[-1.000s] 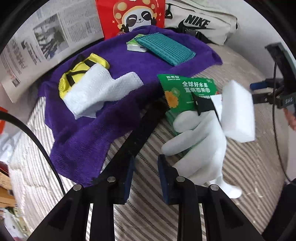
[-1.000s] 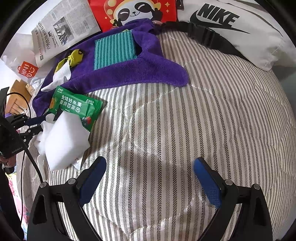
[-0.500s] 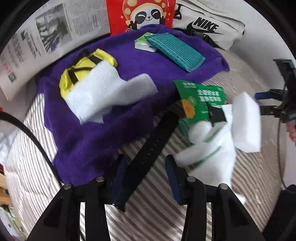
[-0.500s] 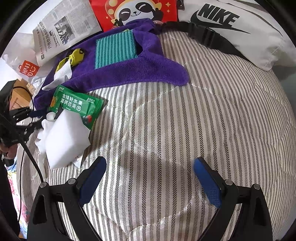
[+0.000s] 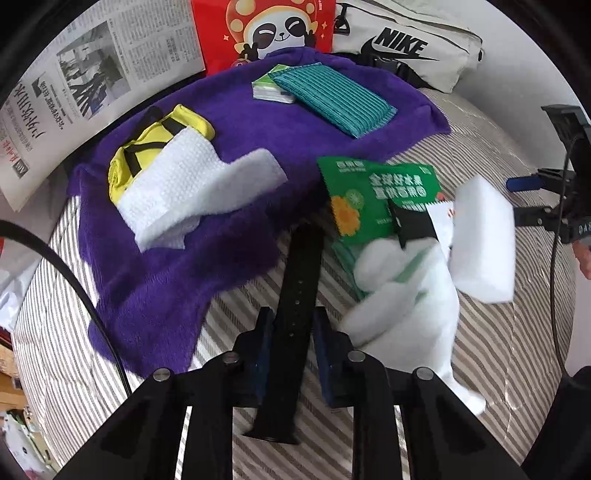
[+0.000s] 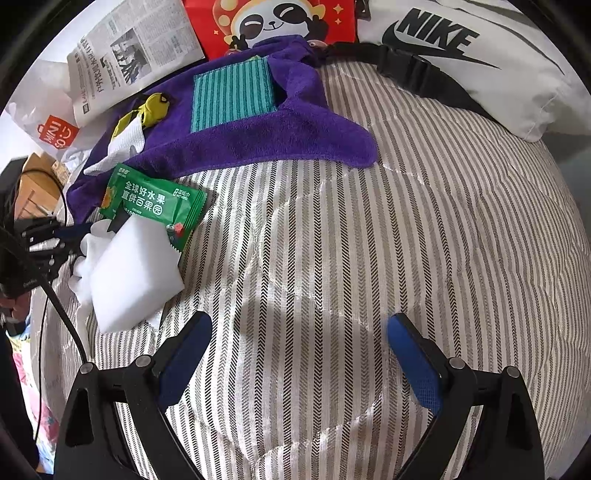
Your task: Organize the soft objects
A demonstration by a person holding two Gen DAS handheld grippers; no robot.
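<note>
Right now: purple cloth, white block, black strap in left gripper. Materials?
Purple cloth: plush fleece or microfibre, fuzzy nap. White block: likely foam sponge, matte, crisp edges. Black strap in the left gripper: possibly rubber or silicone, smooth with punched holes.

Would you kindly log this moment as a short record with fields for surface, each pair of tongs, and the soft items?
surface: striped quilt
left tongs: closed on a black strap
right tongs: open, holding nothing, above bare quilt
purple towel: spread on the quilt
on the towel: teal ribbed cloth, white cloth partly over a yellow item
off the towel: green packet, white sponge block, white glove
behind: Nike bag, newspaper, red panda bag
</note>
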